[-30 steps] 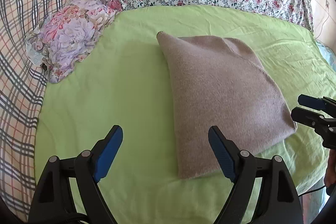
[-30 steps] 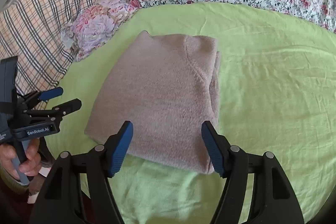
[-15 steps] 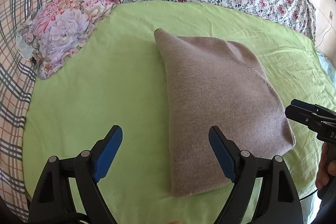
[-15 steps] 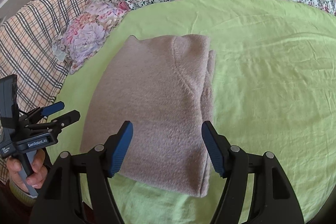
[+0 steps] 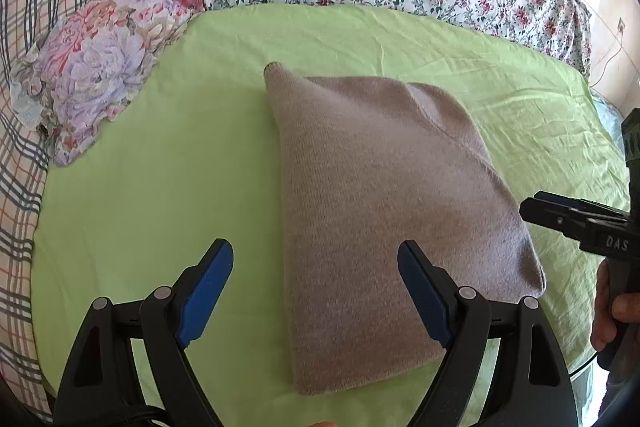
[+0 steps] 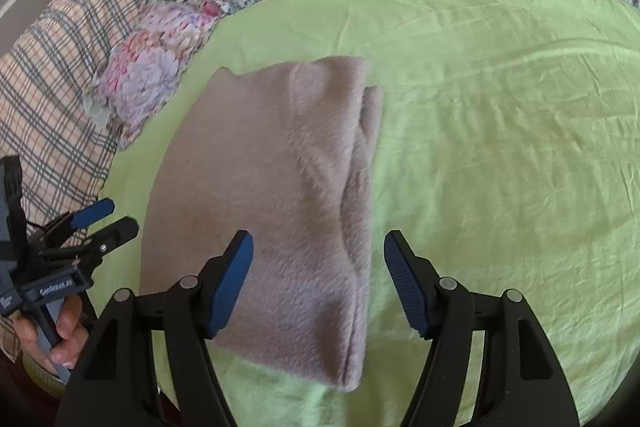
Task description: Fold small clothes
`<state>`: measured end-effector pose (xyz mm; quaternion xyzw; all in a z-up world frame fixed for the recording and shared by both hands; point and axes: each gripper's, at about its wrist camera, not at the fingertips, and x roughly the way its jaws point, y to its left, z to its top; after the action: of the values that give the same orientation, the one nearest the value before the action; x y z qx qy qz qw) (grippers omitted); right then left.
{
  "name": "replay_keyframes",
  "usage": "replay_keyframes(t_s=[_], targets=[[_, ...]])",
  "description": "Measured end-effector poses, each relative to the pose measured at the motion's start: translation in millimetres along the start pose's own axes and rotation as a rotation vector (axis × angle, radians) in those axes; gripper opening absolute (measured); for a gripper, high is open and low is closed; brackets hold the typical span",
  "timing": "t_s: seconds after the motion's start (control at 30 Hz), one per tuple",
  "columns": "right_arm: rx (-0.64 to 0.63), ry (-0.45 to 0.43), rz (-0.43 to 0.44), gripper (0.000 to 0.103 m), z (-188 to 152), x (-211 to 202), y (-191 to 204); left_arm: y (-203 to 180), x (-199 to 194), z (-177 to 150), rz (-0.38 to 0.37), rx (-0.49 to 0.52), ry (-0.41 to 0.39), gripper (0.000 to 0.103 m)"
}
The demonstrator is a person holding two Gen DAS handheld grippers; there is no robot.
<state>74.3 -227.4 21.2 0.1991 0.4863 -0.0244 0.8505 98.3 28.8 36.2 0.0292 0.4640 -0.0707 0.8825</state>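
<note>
A folded taupe knitted garment [image 5: 384, 223] is lying flat in the middle of the lime-green bed sheet [image 5: 160, 187], its stacked edges facing the sheet's right side. The left gripper [image 5: 316, 291] is hovering wide open over the garment's near left edge, gripping nothing; the right gripper [image 6: 318, 279] is likewise spread wide and empty above the near right corner. Compared with a second ago, both grippers are sitting closer to the garment, which has not shifted. A floral pillow [image 5: 96, 67] is resting at the sheet's far left corner.

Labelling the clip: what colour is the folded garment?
The garment is plain taupe knit, clearest in the left wrist view.
</note>
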Motion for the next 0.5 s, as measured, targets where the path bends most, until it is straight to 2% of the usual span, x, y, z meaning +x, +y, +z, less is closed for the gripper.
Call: replay_keyframes(t_s=[0.27,0.5], targets=[[0.014,-0.009,0.004,0.069,15.9,2.2,-3.7,8.6,1.1,10.4,-0.005,-0.026,-0.006,0.085],[-0.025,-0.015,0.011,0.069,9.0,-9.1,7.7,9.9,-5.7,5.6,-0.026,-0.044,-0.027,0.085]])
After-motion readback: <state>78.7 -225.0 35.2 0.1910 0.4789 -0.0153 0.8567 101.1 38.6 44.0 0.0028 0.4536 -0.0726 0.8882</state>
